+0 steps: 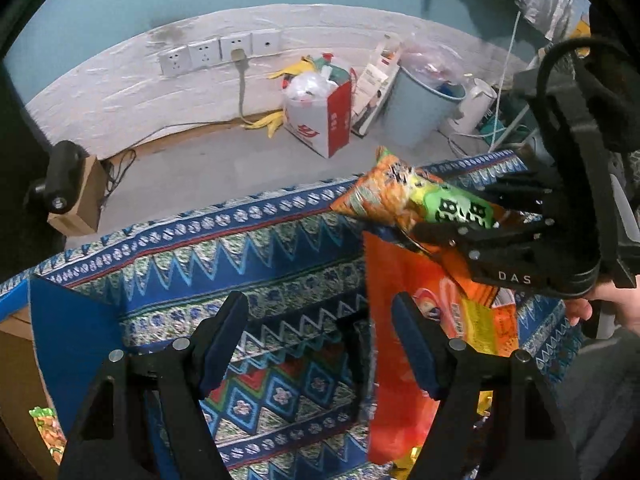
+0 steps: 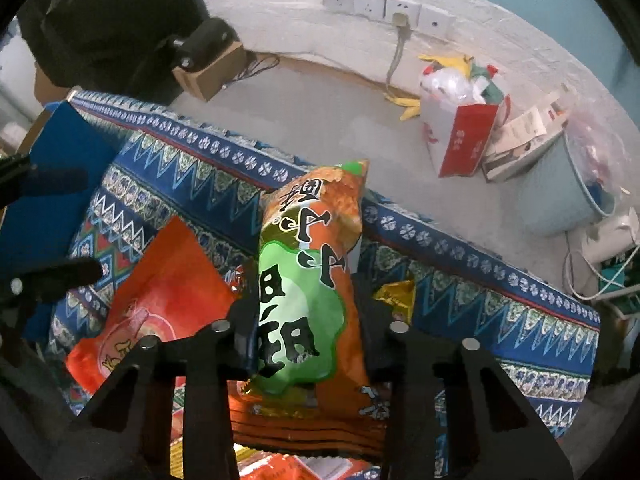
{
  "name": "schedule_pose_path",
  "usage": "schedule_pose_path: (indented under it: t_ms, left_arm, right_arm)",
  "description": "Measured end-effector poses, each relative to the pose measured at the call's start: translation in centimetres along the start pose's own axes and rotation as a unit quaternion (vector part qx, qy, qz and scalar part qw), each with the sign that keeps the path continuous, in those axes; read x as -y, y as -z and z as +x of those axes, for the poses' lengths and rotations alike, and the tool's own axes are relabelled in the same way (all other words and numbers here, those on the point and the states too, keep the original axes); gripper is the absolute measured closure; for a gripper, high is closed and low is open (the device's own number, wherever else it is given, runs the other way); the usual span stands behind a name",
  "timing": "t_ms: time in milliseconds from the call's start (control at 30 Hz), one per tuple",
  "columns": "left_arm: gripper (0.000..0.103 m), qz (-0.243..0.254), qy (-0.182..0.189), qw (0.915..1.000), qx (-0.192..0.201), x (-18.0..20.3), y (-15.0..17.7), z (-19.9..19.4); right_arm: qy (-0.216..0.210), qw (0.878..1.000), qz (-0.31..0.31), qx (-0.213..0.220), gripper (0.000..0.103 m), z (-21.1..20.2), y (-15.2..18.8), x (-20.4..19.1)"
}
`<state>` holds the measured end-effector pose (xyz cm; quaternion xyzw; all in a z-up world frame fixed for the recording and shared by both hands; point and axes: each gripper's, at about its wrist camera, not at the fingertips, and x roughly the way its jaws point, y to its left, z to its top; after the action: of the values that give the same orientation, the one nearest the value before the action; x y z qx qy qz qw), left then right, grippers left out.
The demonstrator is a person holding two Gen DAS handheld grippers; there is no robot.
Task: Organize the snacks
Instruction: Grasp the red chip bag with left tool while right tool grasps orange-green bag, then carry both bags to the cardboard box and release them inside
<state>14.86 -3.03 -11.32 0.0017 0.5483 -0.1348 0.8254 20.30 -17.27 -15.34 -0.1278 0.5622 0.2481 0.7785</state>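
My right gripper (image 2: 308, 312) is shut on an orange and green snack bag (image 2: 316, 280) and holds it above the patterned blue fabric bin (image 2: 460, 276). That bag (image 1: 404, 200) and the right gripper (image 1: 480, 220) also show in the left wrist view at the right, over the bin's far rim (image 1: 256, 216). A red-orange snack bag (image 1: 404, 360) stands inside the bin at its right side; it shows in the right wrist view (image 2: 160, 304) too. My left gripper (image 1: 320, 340) is open and empty over the bin's inside, its right finger in front of the red-orange bag.
On the floor behind the bin stand a red and white paper bag (image 1: 320, 116), a light blue bucket (image 1: 416, 108) and a cardboard box (image 1: 80, 200). More snack packets lie low in the bin (image 2: 396, 296) and outside at lower left (image 1: 48, 428).
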Motion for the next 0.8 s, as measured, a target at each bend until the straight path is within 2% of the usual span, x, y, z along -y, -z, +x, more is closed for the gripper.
schedule_pose_path:
  t_ms: [233, 333, 600, 667, 800]
  left_arm:
    - [0.021, -0.004, 0.033, 0.9994, -0.008, 2.0, 0.6, 0.1]
    - [0.021, -0.008, 0.035, 0.9991, -0.021, 2.9, 0.9, 0.8]
    - [0.02, 0.014, 0.021, 0.9985, -0.047, 5.3, 1.8, 2.6]
    - [0.017, 0.024, 0.008, 0.9983, -0.052, 6.0, 1.9, 3.0]
    - [0.016, 0.047, -0.017, 0.9966, -0.065, 7.5, 2.0, 4.3]
  right_arm:
    - [0.006, 0.996, 0.055, 0.074, 0.07, -3.9, 1.3, 0.9]
    - [0.007, 0.993, 0.076, 0.088, 0.07, -5.3, 2.2, 1.7]
    - [0.001, 0.988, 0.116, 0.103, 0.07, -7.9, 6.0, 3.3]
    - [-0.001, 0.986, 0.129, 0.105, 0.07, -8.3, 7.1, 3.7]
    - [-0.006, 0.982, 0.151, 0.109, 0.07, -8.8, 9.0, 4.2]
